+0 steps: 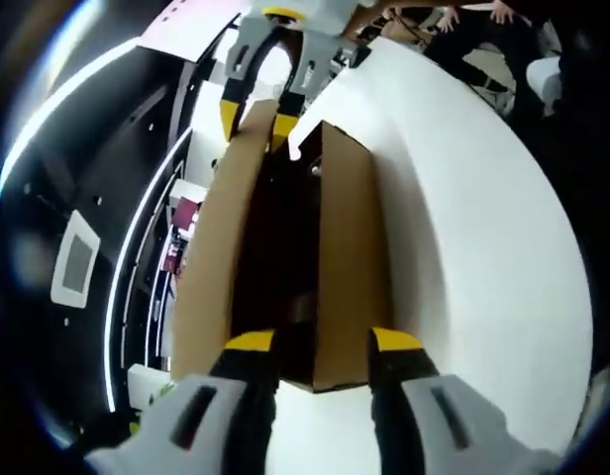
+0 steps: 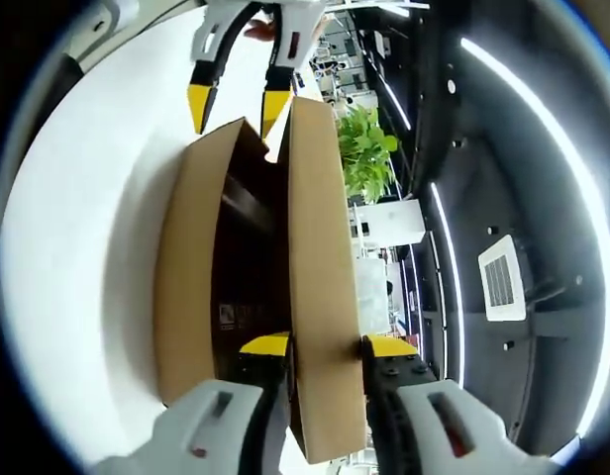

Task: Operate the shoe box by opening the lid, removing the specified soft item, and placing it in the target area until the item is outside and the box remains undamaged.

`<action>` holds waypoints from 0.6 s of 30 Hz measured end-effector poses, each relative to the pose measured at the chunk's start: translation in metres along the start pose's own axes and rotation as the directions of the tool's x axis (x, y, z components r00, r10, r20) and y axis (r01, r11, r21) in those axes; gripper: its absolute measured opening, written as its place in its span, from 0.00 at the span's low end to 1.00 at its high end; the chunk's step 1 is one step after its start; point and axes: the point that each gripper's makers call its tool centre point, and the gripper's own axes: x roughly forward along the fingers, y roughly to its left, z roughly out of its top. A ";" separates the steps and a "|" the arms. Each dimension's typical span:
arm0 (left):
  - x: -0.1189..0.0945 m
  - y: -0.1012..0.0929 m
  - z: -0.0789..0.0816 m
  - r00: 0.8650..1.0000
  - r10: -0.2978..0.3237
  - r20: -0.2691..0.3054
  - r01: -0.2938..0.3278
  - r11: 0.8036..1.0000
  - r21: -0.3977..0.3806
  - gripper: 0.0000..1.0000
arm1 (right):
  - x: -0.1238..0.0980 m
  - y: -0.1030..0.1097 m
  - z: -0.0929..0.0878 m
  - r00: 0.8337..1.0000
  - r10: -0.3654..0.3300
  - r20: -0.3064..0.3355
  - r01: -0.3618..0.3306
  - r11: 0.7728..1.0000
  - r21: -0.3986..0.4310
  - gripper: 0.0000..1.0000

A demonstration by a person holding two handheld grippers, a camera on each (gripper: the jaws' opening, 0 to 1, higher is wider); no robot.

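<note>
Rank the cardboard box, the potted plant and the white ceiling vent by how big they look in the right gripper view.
1. Cardboard box, by far the largest.
2. Potted plant.
3. White ceiling vent, close to the plant in apparent size, so their order is unsure.

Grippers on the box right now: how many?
2. The left gripper has its fingers astride the box wall at one end. The right gripper clamps the raised lid at the opposite end.
</note>
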 end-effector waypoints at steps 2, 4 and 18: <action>0.005 -0.001 -0.001 1.000 -0.013 -0.001 0.013 1.000 -0.001 0.35 | 0.000 0.000 0.000 1.000 0.000 -0.001 0.000 1.000 0.002 0.26; 0.009 0.001 -0.001 1.000 -0.008 -0.003 0.008 1.000 -0.013 0.35 | 0.000 0.000 0.000 1.000 -0.001 -0.001 0.001 1.000 0.002 0.26; 0.016 -0.001 -0.010 0.999 -0.009 -0.032 0.009 1.000 0.003 0.30 | -0.001 0.001 0.000 1.000 -0.005 0.004 0.005 1.000 0.004 0.27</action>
